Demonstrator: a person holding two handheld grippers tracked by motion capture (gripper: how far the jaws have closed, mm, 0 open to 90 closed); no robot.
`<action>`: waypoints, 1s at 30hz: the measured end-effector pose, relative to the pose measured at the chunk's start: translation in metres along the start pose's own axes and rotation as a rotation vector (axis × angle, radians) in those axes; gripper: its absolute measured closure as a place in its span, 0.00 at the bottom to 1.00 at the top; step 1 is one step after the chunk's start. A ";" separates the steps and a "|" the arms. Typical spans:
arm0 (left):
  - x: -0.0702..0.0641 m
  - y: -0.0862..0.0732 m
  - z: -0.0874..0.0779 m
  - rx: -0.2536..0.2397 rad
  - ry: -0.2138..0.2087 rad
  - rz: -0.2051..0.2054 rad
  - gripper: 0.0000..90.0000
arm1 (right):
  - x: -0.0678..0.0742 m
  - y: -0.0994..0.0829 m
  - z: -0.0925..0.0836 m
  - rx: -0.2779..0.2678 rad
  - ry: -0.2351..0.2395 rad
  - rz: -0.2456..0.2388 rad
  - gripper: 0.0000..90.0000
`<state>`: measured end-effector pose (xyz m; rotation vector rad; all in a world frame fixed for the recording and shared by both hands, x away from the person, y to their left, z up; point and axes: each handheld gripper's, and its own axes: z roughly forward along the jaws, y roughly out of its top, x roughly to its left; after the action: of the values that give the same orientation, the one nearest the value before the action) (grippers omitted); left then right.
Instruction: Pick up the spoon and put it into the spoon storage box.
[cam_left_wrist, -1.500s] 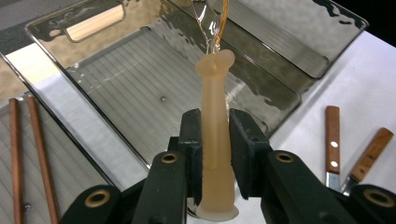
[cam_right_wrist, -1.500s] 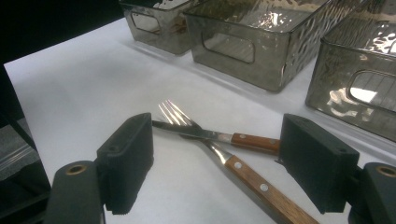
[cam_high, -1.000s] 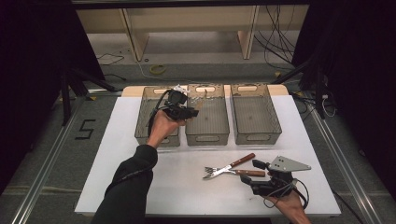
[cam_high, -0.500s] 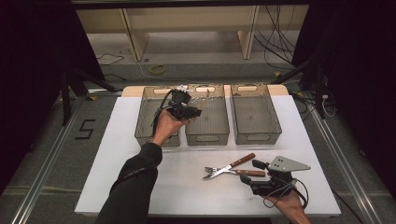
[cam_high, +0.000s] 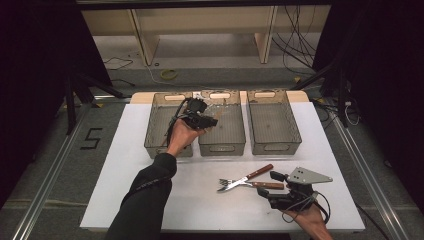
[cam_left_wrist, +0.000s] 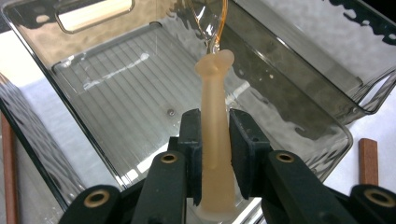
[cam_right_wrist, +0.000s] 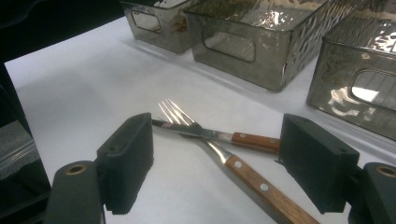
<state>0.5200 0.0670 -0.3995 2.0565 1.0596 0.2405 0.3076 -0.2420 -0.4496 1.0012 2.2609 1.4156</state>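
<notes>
Your left gripper (cam_left_wrist: 215, 154) clamps the frosted handle of a clear plastic spoon (cam_left_wrist: 215, 121) over the middle bin (cam_left_wrist: 140, 107): light, smooth, probably slippery and brittle, so hold mid-handle, while your right gripper (cam_right_wrist: 219, 168) sits open by the fork (cam_right_wrist: 219, 154).

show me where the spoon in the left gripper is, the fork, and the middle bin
spoon (cam_left_wrist: 215, 135): left gripper view, on its translucent handle between the jaws.
fork (cam_right_wrist: 173, 112): right gripper view, on its tines.
middle bin (cam_high: 221, 148): high view, on its near wall by the handle cutout.
</notes>
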 end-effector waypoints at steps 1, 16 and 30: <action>0.000 -0.001 0.001 0.002 0.000 -0.002 0.83 | 0.000 0.000 0.000 0.000 0.000 0.000 0.30; 0.001 -0.009 0.012 0.045 -0.012 -0.018 0.81 | 0.000 0.000 0.000 -0.003 0.002 0.001 0.30; 0.001 -0.009 -0.013 -0.005 -0.073 -0.039 0.41 | 0.000 0.001 -0.001 -0.002 -0.004 0.001 0.30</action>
<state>0.5090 0.0782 -0.3982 2.0226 1.0518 0.1468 0.3077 -0.2424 -0.4487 1.0043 2.2555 1.4153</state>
